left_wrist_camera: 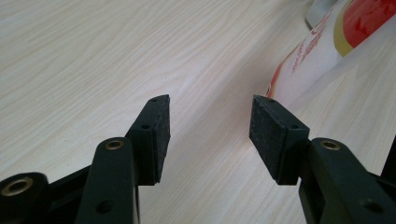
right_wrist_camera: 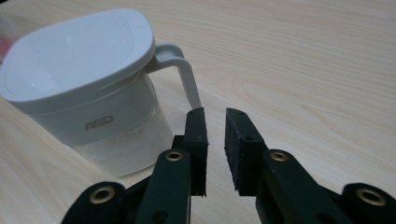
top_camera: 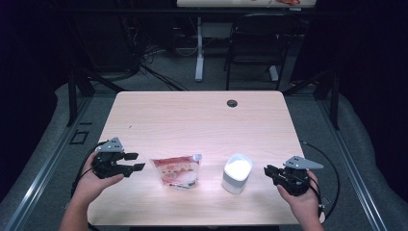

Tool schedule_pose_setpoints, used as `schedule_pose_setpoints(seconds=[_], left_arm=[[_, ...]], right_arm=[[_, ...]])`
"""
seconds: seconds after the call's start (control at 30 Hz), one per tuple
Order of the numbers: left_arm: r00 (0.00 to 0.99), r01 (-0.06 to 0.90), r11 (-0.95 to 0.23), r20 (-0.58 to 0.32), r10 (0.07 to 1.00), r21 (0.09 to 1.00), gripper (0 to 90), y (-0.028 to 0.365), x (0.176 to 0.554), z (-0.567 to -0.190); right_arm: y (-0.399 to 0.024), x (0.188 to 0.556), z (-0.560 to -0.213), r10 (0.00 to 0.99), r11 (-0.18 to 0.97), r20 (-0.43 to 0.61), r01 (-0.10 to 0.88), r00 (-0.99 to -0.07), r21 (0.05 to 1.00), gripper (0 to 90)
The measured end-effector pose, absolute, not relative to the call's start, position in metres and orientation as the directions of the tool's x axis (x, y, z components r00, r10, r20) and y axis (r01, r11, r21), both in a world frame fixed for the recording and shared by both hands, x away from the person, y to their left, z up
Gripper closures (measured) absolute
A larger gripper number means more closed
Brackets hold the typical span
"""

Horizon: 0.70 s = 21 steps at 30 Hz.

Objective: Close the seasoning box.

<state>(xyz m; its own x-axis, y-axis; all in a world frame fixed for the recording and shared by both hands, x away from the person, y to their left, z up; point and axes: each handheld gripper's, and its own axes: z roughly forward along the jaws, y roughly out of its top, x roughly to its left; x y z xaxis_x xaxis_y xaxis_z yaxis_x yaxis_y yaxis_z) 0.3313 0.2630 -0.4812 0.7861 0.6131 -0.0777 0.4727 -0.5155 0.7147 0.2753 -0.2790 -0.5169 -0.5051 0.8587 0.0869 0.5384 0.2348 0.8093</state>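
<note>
On the near half of the table, both items and both grippers:
table [top_camera: 192, 115]: light wood; far edge has a dark round hole [top_camera: 232, 103]; near edge cut by frame bottom.
pouch [top_camera: 177, 171]: red and white, lies flat, near centre-left, between left gripper and container; print too small to read in high view. In left gripper view just its corner shows at far right, rest cut off [left_wrist_camera: 327, 51].
container [top_camera: 236, 173]: white lidded jug, upright, right of pouch, apart from it. Right gripper view: handle [right_wrist_camera: 180, 70] points toward the jaws, clear lower wall, grey lettering, contents hard to make out; left side cropped.
left gripper [top_camera: 136, 162]: jaws wide apart, nothing between pads, just left of pouch, not touching; one pad [left_wrist_camera: 268, 135] close to pouch corner.
right gripper [top_camera: 266, 170]: jaws a narrow gap apart, nothing clamped, right of container near handle, contact not seen.
hands: left hand [top_camera: 96, 183], right hand [top_camera: 300, 199]; forearms cut by bottom edge.
background: dark, chair and cables barely readable.
</note>
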Motion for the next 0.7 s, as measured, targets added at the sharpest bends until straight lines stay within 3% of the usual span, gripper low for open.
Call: schedule_pose_setpoints(seconds=[0.47,0.7], left_arm=[[0.781,0.48,-0.515,-0.078,0.619,0.71,47.9,0.264,0.332,-0.482],[0.772,0.485,-0.505,-0.078,0.631,0.714,47.2,0.265,0.333,-0.483]], right_arm=[[-0.27,0.276,-0.534,0.869,0.243,0.069,0.545,-0.49,0.802,67.0],[-0.272,0.275,-0.541,0.871,0.238,0.08,0.559,-0.485,0.794,53.6]])
